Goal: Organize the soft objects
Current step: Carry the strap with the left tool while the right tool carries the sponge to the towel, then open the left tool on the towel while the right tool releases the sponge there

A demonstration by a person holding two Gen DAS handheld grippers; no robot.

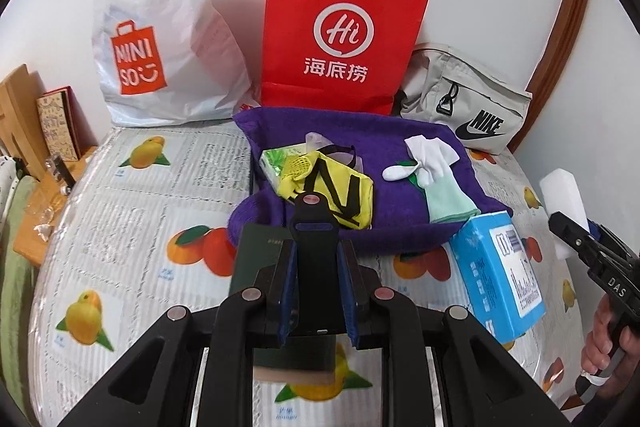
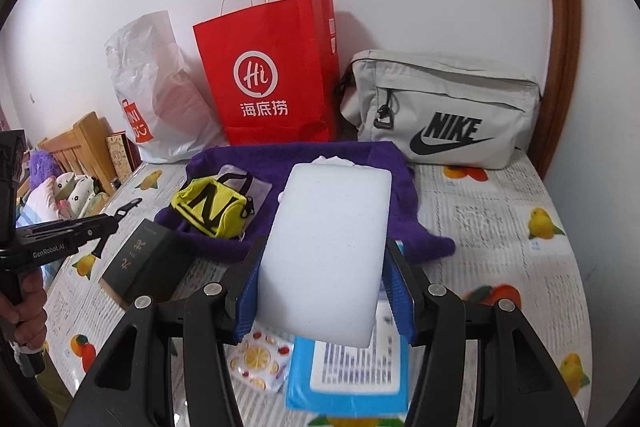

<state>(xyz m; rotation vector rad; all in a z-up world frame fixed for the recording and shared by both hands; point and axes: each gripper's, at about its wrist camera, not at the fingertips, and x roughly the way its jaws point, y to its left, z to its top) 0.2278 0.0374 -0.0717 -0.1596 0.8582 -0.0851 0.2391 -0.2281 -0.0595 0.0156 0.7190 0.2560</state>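
My left gripper (image 1: 316, 247) is shut on a slim black strap clip (image 1: 312, 211), which sticks out forward over a dark green box (image 1: 256, 255). My right gripper (image 2: 324, 251) is shut on a white foam block (image 2: 328, 247), with its blue pads pressing both sides. Ahead lies a purple towel (image 1: 400, 211) carrying a yellow pouch with black stripes (image 1: 340, 195), a green tissue pack (image 1: 276, 163) and white and mint gloves (image 1: 436, 163). In the left wrist view the right gripper (image 1: 572, 227) and the foam block (image 1: 562, 195) are at the far right.
A white plastic bag (image 1: 160, 39), a red paper bag (image 1: 340, 39) and a grey Nike pouch (image 1: 472, 107) stand against the wall. A blue box (image 1: 500, 267) lies on the fruit-print table cover (image 1: 140, 227). A wooden bed frame (image 2: 84, 143) is on the left.
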